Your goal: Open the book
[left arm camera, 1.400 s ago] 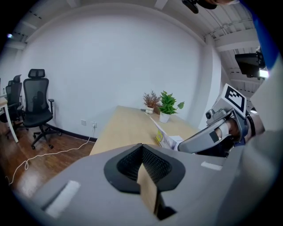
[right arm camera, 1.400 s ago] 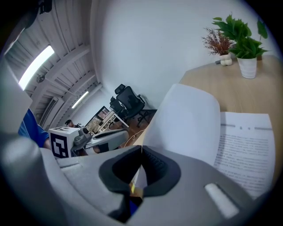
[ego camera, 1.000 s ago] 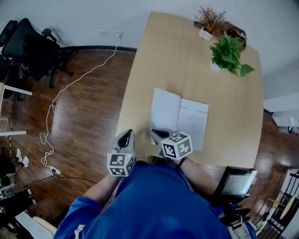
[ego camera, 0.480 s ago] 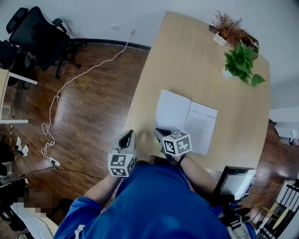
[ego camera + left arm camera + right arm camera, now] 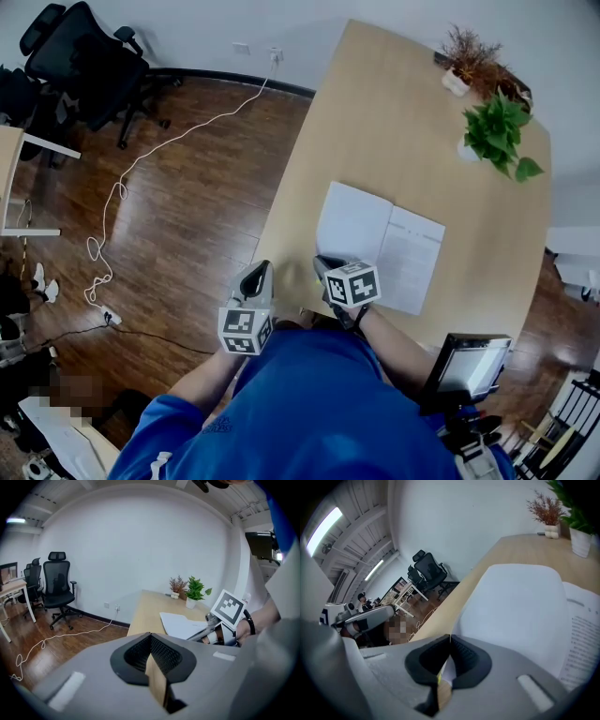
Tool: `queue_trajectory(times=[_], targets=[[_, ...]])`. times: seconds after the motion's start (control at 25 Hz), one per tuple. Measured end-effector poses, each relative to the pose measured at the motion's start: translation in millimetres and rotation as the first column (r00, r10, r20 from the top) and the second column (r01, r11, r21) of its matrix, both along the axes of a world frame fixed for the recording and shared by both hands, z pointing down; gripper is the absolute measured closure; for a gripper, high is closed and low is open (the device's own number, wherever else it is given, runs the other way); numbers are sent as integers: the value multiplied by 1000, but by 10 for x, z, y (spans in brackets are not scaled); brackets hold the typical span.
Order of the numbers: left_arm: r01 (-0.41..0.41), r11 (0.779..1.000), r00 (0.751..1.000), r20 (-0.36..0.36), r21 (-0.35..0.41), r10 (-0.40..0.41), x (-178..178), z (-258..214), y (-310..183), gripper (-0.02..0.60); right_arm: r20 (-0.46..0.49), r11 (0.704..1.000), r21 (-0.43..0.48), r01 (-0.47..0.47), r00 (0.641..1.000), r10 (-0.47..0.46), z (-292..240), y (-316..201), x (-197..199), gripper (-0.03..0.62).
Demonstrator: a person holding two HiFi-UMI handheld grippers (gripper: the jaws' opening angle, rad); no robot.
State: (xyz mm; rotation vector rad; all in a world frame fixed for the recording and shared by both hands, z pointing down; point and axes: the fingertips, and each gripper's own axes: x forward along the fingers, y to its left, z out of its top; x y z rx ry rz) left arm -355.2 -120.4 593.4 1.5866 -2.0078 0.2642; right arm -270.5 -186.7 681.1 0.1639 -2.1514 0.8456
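Note:
The book lies open and flat on the light wooden table, one page blank white, the other printed. My right gripper is shut, its tip at the book's near left corner, and nothing is gripped. The right gripper view shows its jaws closed just over the blank page. My left gripper is shut too and hangs off the table's near left edge, apart from the book. In the left gripper view the closed jaws point along the table toward the book.
A green potted plant and a dried plant stand at the table's far right end. A dark screen sits by my right elbow. Left of the table are a black office chair and a white cable on the wood floor.
The head view has swung, so the table and book sit further right in the picture. Both grippers stay shut and have shifted only slightly; the book has not moved.

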Motion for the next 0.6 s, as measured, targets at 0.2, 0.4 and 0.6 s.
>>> queue_trajectory(times=[0.2,0.4,0.6], targets=[[12,1000,1000,3,-5,-12,-19,13,34,575,-27,1000,4,-2,1000,2,97,-14,3,587],[16,1000,1000,6,-6,-16,-12,-3,38,575,-38,1000,6,3,999,-3,136,-10,-14,586],[23,1000,1000,9,-9,-23,-24,-6,86,575,-53,1000,10,11,999,-10,174,17,-34,585]])
